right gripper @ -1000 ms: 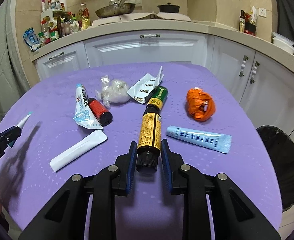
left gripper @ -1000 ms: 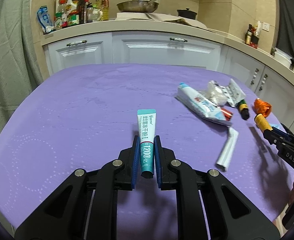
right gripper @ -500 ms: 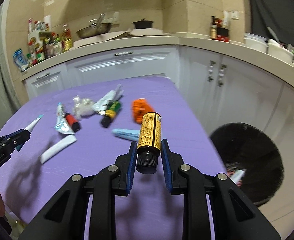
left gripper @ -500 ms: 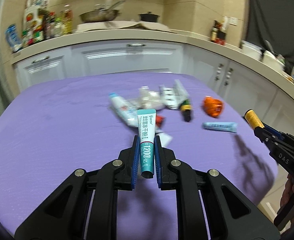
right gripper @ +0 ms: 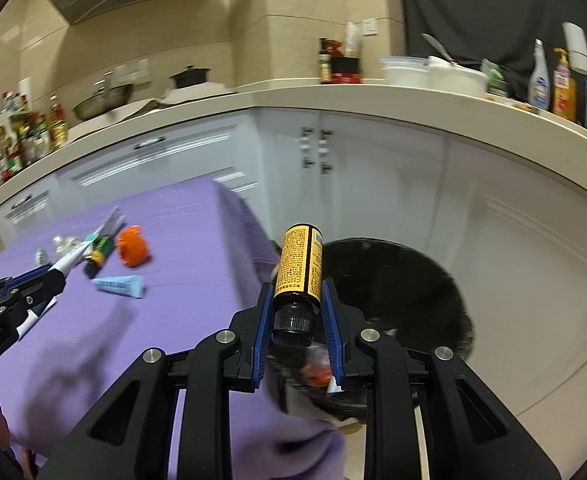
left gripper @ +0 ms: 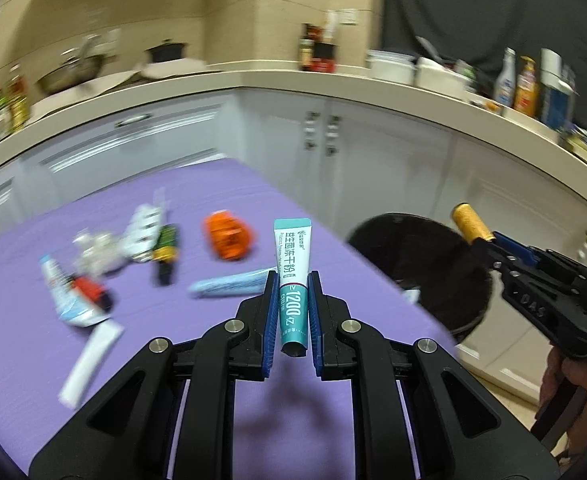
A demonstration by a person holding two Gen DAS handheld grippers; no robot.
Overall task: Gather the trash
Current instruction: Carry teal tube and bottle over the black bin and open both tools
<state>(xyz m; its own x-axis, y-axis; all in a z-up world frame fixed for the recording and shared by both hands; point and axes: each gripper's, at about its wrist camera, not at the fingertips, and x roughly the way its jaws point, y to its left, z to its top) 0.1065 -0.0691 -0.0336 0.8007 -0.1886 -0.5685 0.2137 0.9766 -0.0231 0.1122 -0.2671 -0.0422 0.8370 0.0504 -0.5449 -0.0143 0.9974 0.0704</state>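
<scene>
The table is covered with matt purple cloth. A glossy plastic tube and a bottle with a paper label and ribbed cap are seen. The bin is lined with black plastic film.

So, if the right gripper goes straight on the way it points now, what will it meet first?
Most likely the black trash bin. The right gripper, shut on the yellow-label bottle, points past the purple table edge toward the bin's open mouth. Nothing else appears between, though depth is uncertain.
</scene>
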